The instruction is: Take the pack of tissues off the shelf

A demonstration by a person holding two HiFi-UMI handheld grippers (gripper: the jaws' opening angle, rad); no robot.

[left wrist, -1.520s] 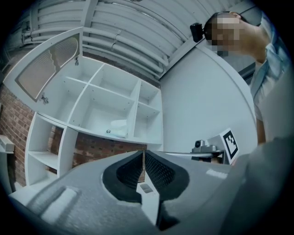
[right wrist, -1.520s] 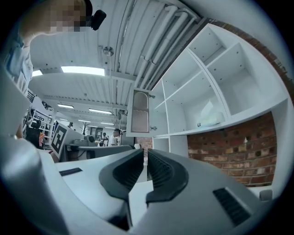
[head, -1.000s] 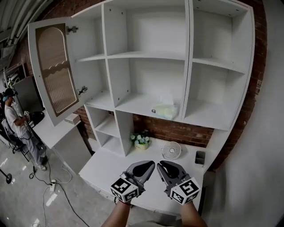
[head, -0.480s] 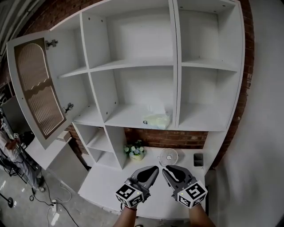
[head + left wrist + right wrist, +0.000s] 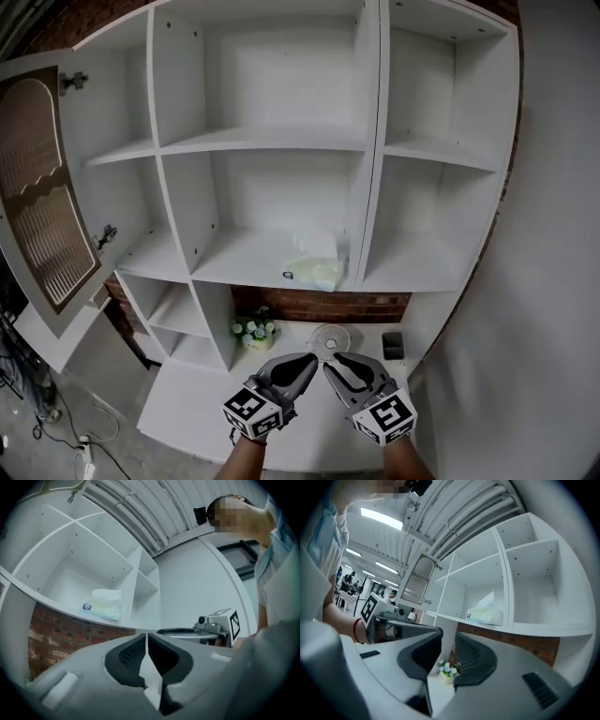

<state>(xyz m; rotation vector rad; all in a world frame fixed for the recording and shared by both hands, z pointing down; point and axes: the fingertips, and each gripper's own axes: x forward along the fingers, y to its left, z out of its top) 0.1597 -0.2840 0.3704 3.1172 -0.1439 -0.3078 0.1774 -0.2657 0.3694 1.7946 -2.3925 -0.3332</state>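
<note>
The pack of tissues [image 5: 314, 272] is pale green with a white sheet sticking up. It lies on the middle shelf [image 5: 244, 261] against the upright divider, and shows too in the left gripper view [image 5: 104, 606] and the right gripper view [image 5: 485, 613]. Both grippers hang low over the counter, well below and in front of the pack. My left gripper [image 5: 312, 357] has its jaws shut with nothing in them [image 5: 146, 637]. My right gripper [image 5: 330, 364] is opening its jaws, and only a narrow gap shows [image 5: 447, 641] with nothing between the pads.
On the white counter [image 5: 187, 412] stand a small flower pot [image 5: 251, 330], a round white fan [image 5: 328, 339] and a small dark object [image 5: 393, 343]. A cupboard door [image 5: 37, 187] with a ribbed brown panel hangs open at the left. The other shelf compartments hold nothing.
The head view has swung left and closer, so the shelf now fills the frame. Both grippers stay low, side by side, their tips now just below the fan.
</note>
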